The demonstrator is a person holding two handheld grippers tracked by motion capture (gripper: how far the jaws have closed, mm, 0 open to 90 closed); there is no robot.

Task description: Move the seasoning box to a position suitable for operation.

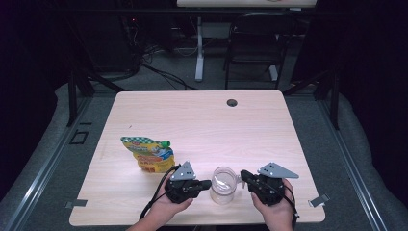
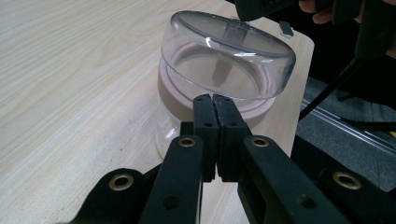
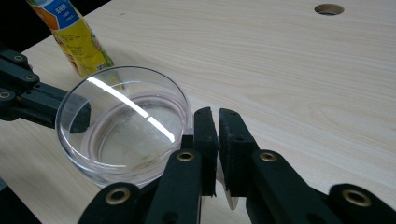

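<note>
High view: the light wooden bench [image 1: 202, 120] carries two things near its front edge, a printed spouted pouch [image 1: 148, 154] toward the front-left and a clear plastic jar [image 1: 224, 185] at the middle of the front edge, upright and open-topped. The left tool [image 1: 208, 184] meets the jar's left side; the right tool [image 1: 243, 176] meets its right side, at what looks like a small clear handle or tab.

In the left gripper view the jaws are clenched together, tips at the jar's [image 2: 219, 74] wall, apparently gripping nothing. In the right gripper view the jaws stand nearly together with a thin clear piece between them, so the right tool [image 3: 218, 122] seems to be pinching the jar's tab.

I judge the work at an early stage: the jar is steadied and looks empty, while the pouch stands untouched with its green cap on, so opening and pouring appear left.
</note>
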